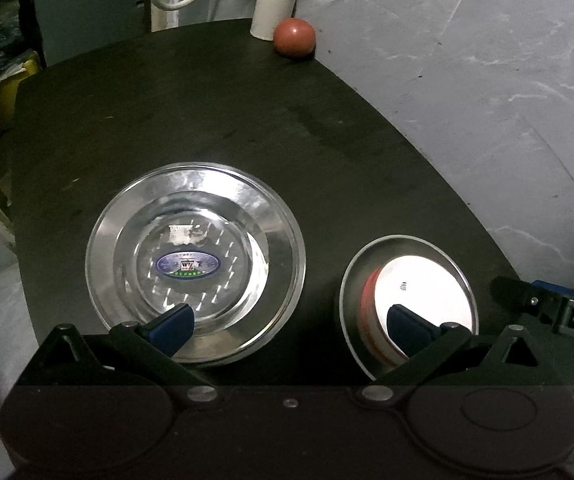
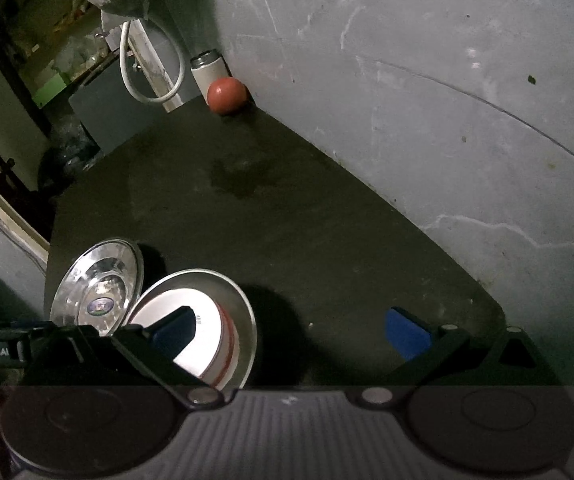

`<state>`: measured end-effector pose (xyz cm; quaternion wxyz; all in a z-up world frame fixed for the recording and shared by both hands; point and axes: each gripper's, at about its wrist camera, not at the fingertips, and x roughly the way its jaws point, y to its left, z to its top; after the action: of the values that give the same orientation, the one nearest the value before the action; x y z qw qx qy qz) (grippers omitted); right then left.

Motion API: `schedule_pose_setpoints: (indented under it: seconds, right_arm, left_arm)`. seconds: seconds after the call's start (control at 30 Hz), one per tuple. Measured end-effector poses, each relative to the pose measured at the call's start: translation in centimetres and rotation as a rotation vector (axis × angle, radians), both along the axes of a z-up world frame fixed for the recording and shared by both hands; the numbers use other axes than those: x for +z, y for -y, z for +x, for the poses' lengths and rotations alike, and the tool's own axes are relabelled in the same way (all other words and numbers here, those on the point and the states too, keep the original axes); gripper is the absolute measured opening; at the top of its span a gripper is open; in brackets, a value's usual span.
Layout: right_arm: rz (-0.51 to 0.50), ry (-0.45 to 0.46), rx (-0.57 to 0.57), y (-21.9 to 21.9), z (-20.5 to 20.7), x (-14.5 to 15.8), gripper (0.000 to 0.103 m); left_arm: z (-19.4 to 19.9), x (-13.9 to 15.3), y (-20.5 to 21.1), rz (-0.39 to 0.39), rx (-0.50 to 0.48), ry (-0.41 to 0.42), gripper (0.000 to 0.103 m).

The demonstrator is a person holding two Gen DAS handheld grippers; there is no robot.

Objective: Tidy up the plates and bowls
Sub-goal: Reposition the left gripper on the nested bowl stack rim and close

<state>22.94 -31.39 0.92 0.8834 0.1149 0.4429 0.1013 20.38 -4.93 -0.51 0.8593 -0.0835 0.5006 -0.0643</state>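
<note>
Grippers both hover low over dark table [image 1: 247, 128], jaws spread wide, empty. Left gripper [image 1: 287, 320] straddles gap between steel plate [image 1: 195, 264] and smaller steel bowl [image 1: 409, 300]; right gripper [image 2: 293, 330] beside bowl.

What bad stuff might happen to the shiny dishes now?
The smaller steel plate holding a white bowl sits close beside the bigger steel bowl; a nudge might clank them together. Both dishes are near the table's front edge, so they might slide off. The open left gripper hovers right above them.
</note>
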Motion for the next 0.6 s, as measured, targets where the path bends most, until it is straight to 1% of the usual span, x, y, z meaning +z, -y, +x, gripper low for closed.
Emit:
schedule_pose_setpoints:
  seconds: [0.2,0.43,0.6]
  right_arm:
    - [-0.02,0.001,0.014,0.2,0.3,0.0,0.103]
    - [-0.052,-0.01,0.026,0.4,0.9,-0.7,0.103]
    - [-0.057,-0.036,0.043,0.7,1.5,-1.5,0.103]
  left_arm:
    - [-0.3,0.1,0.1,0.0,-0.01,-0.02,0.102]
    - [-0.8,-1.1,0.5,-0.016,-0.005,-0.095,0.102]
    - [-0.9,-1.9,0.4,-0.03,0.029,-0.132,0.102]
